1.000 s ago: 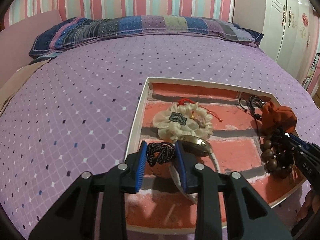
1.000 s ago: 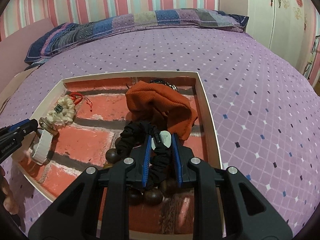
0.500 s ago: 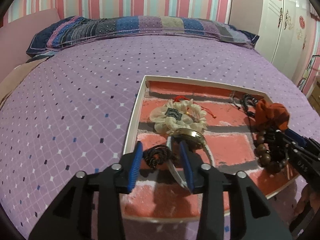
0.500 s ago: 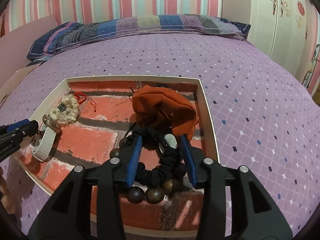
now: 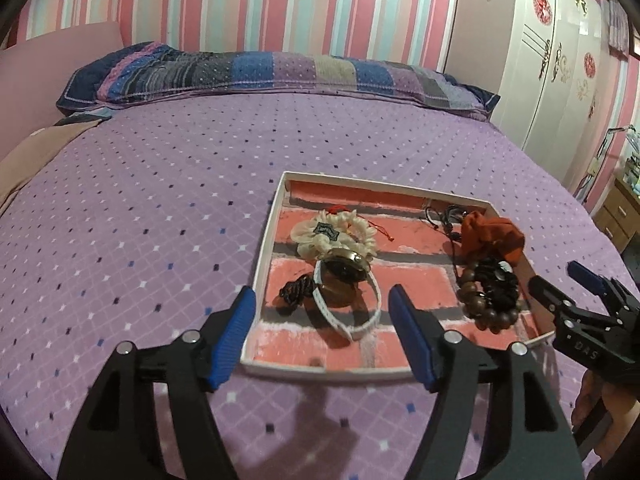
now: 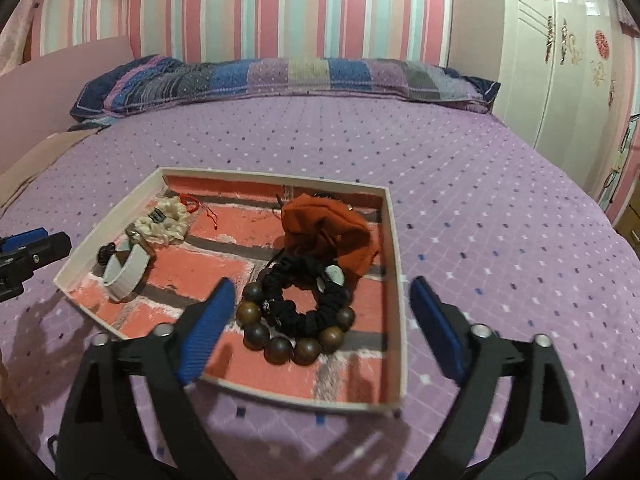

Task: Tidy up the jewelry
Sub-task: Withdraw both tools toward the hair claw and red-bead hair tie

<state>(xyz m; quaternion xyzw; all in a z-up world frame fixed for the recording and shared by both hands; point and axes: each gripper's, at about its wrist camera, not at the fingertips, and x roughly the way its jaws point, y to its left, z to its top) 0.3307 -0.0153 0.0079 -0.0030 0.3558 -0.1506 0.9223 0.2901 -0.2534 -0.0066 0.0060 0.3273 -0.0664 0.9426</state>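
Left gripper (image 5: 320, 332): our jaws, just opening, stand wide and empty before the tray (image 5: 264, 264).
Right gripper (image 6: 320, 332): jaws likewise wide and empty after opening.
Risk: we snag the black scrunchie (image 6: 308, 300) in the tray, dragging the wooden beads (image 6: 280, 348) along.

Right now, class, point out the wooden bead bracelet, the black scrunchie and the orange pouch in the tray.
wooden bead bracelet (image 6: 279, 349), right wrist view, on a front bead.
black scrunchie (image 6: 308, 322), right wrist view, on its lower fabric ring.
orange pouch (image 6: 320, 220), right wrist view, on its cloth middle.

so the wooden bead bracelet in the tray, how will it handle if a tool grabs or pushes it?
The wooden bead bracelet is round beads on a loop, so it probably flexes and sags rather than holding shape. Smooth beads may slip or roll under the pads. The black scrunchie lies on it and would likely drag along.
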